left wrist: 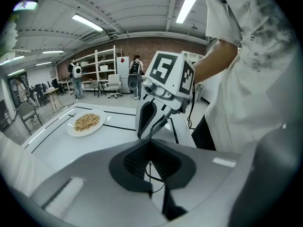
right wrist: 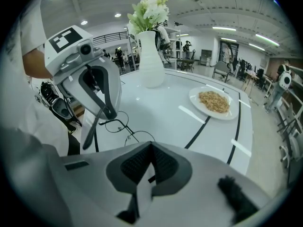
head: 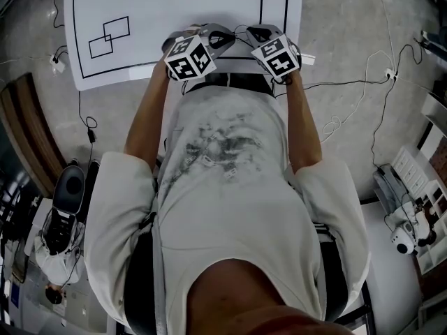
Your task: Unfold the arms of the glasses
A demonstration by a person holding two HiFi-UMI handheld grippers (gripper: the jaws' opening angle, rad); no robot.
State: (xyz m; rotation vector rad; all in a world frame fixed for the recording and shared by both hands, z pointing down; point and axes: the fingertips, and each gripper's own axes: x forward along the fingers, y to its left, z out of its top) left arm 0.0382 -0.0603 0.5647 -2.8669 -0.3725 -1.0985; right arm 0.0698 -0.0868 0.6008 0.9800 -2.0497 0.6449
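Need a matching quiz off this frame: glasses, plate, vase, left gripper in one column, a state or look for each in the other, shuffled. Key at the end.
Column 1
1. glasses
2. plate
3. vase
4. left gripper

Column 2
A. holds white flowers
B. jaws shut on a thin wire part
C. carries pale brown food
D. thin wire frame, round lenses

Pairs: 1-D, 2-C, 3-A, 4-B

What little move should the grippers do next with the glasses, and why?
Probably ease the left gripper slowly outward, away from the right gripper. Both sets of jaws look shut on thin parts of the glasses, seemingly one arm each, with the lenses between them, so parting gently should swing an arm open.
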